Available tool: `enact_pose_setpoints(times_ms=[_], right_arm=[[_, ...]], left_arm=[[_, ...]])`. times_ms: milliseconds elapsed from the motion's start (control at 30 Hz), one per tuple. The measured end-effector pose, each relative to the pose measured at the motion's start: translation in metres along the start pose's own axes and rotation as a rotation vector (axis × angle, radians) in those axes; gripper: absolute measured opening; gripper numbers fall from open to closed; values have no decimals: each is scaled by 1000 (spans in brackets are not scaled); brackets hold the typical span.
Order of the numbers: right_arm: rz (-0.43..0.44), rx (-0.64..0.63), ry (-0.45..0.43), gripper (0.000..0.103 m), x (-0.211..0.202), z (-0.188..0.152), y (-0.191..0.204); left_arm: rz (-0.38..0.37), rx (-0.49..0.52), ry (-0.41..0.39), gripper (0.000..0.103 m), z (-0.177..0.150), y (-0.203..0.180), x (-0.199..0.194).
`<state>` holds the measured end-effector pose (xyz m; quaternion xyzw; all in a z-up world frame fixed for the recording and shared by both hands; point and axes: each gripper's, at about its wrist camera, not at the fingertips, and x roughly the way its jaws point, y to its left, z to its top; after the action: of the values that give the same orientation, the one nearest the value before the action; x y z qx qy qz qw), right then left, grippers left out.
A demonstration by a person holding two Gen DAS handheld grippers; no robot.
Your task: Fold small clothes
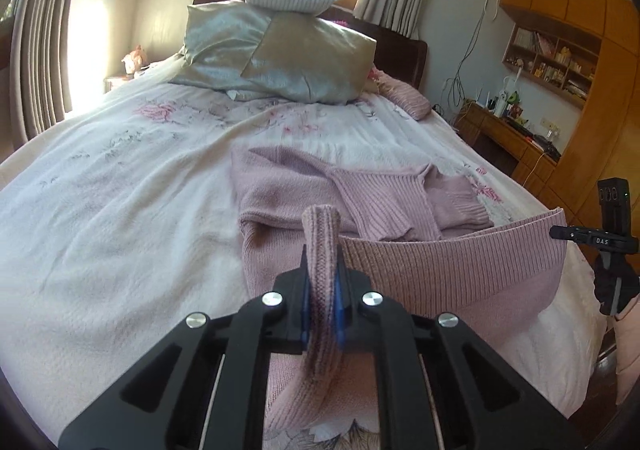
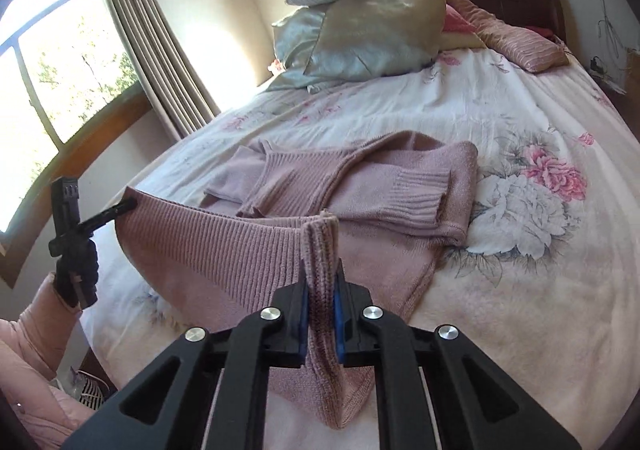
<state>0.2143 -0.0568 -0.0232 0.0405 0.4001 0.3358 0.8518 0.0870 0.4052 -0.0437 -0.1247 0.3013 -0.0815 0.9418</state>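
- Claw on the left [image 1: 322,290]: I have it clamped on the ribbed hem [image 1: 452,270] of the pink sweater [image 1: 288,190], a bunch of knit standing up between its blue pads [image 1: 341,290].
- Right claw [image 2: 321,290]: pressed together on the same hem at its other corner, with a tuft of ribbing poking up above its fingers.
- Both claws hold the hem off the bed [image 1: 120,190], so the band hangs between them in a shallow sag, nearer to me than the rest of the sweater.
- The sweater body lies flat on the bed, on the floral cover. Its sleeves [image 2: 404,194] are already crossed over the chest, cuffs pointing toward me, so I judge the sleeve step done.
- The step in hand, as I read it, is the bottom-to-top fold: lifting the hem to carry it over the crossed sleeves toward the collar end, which lies on the pillow side of the sweater.
- The pillows [image 1: 276,50] sit well beyond the sweater at the headboard, clear of the fold path.
- The next move calls for both claws to travel together toward the collar, level with each other, so the hem stays straight and lands square.
- I would keep the band taut enough not to drag the sleeves out of place, and release only once the hem rests on the upper body.
- Knit this soft may slump or skew if one claw leads.
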Motion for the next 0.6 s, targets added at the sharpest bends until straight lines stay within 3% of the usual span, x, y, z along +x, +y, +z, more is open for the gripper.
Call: enact_pose_setpoints(times_ms=[167, 333, 433, 600], right_arm=[[-14, -2, -87, 9, -11, 55, -4], [-87, 37, -120, 9, 12, 120, -34], [-129, 74, -84, 9, 48, 147, -61], [-183, 173, 54, 9, 126, 152, -106]], left_arm=[[23, 17, -109, 7, 63, -10, 12], [115, 57, -147, 7, 123, -9, 73], [163, 38, -91, 7, 139, 2, 126], [226, -19, 132, 7, 119, 30, 217]])
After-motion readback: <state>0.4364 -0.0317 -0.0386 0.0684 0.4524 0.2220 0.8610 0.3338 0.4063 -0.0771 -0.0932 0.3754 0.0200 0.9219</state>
